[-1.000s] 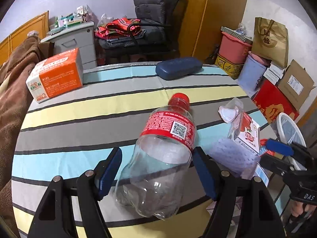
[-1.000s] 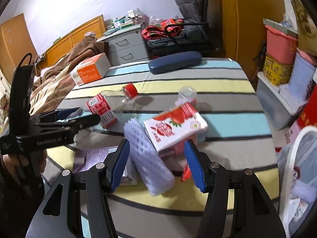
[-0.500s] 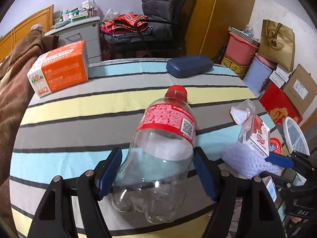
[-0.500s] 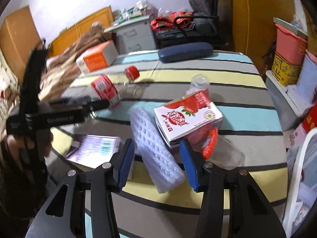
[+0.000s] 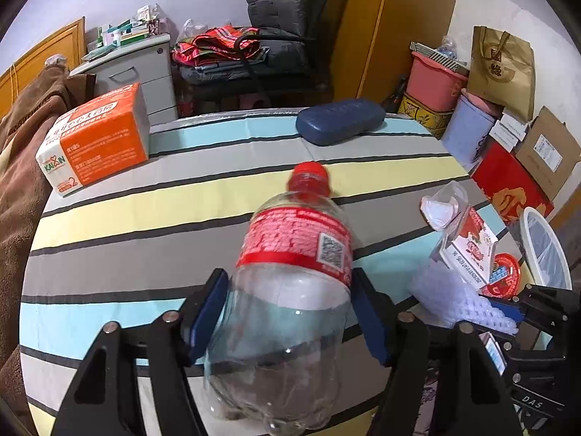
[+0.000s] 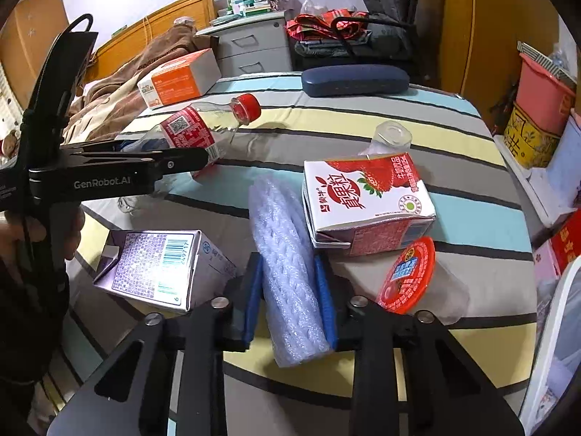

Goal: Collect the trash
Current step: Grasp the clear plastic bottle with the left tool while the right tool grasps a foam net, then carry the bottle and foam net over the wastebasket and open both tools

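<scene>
L wrist view: left gripper [image 5: 288,318] now clamped on the clear empty plastic bottle w/ red label and red cap [image 5: 290,290]. 1 s ago the blue pads stood off the bottle's sides w/ a gap; now both press its wall just below the label. Bottle looks raised off the striped tablecloth [image 5: 145,225], base toward cam, cap pointing away, tilted up. Thin PET, ribbed petal base, glossy, so it'll likely dent under squeeze and could slip. Means item 1 looks secured, ready to carry to the white-rimmed bin [image 5: 544,250] at the table's right edge. Orange-and-white cardboard box [image 5: 94,141] and dark blue hard glasses case [image 5: 339,120] sit at the far side, well apart; prob not trash.

R wrist view: right gripper [image 6: 289,296] has closed since 0.5 s ago. Then its jaws were wide around the pale lilac foam net sleeve [image 6: 288,272]; now both pads touch its sides mid-length. Can't tell if it's lifted yet; it appears to rest on the cloth. Soft, mesh-textured, squashy tube, so grip compresses it and drop risk is low.

Remaining, all near the sleeve:
- strawberry-print red/white milk carton [image 6: 366,203], flattened-ish paperboard, touching the sleeve's right side
- purple/white barcode carton [image 6: 159,269], open end, lying just left
- clear plastic cup w/ red foil lid [image 6: 410,272], on its side
- small clear cup [image 6: 392,136] behind the carton

Judgement: both tools loaded, roughly 2 of 6 pieces in hand; next is the bin run.
</scene>
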`<act>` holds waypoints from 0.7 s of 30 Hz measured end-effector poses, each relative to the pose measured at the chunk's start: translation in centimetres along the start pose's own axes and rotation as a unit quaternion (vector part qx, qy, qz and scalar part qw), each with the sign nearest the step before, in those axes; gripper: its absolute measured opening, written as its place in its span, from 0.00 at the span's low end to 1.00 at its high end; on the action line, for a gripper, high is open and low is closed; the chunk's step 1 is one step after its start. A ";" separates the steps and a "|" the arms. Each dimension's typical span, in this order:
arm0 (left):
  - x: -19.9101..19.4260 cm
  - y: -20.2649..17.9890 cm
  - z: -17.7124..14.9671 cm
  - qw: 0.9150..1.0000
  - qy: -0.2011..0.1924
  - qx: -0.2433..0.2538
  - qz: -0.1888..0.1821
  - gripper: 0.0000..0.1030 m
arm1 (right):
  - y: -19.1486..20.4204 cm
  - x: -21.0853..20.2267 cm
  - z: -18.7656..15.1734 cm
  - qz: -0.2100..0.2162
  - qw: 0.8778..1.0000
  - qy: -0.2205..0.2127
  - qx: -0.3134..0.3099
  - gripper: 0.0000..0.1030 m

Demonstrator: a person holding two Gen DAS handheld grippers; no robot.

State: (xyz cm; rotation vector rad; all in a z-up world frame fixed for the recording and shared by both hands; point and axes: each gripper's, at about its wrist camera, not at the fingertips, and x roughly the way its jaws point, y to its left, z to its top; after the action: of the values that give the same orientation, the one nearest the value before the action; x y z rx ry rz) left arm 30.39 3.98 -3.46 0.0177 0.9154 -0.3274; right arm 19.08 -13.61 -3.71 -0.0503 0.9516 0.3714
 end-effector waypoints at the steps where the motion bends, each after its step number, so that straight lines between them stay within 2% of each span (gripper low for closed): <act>1: 0.0 0.0 0.0 1.000 0.000 -0.001 0.002 0.64 | 0.0 -0.1 0.0 0.000 1.000 -0.002 0.001 0.26; 12: -1.5 -0.1 -1.0 1.000 -0.012 -0.012 0.010 0.64 | -0.5 -1.2 -0.6 0.002 0.999 -0.023 0.023 0.24; 21: -4.5 -1.1 -1.9 0.999 -0.035 -0.014 0.008 0.64 | -0.9 -3.1 -1.6 0.004 0.998 -0.047 0.044 0.24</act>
State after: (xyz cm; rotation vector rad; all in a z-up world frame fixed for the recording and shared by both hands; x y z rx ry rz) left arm 26.06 4.45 -0.96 -0.0114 0.8490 -0.2978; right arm 16.52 -15.63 -2.25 0.0514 0.8754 0.3368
